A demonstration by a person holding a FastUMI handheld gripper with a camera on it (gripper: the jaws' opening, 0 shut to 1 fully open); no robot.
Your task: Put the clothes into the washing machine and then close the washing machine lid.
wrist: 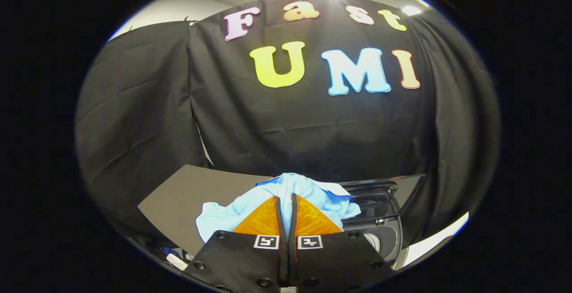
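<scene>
My gripper [286, 196] is shut on a light blue garment [286, 185], its two orange fingers [263, 219] pressed together with cloth pinched at the tips. The garment bunches up over and around the fingertips and hangs down to their left. Just to the right and slightly beyond the fingers is the washing machine [384, 235], dark and glossy, with its lid [393, 181] raised open. Part of the garment's right edge overlaps the machine's opening.
A dark flat tabletop [187, 194] stretches to the left of the fingers and behind the garment. Black cloth walls close in the booth at the back and sides. A white surface [438, 239] shows low to the right of the machine.
</scene>
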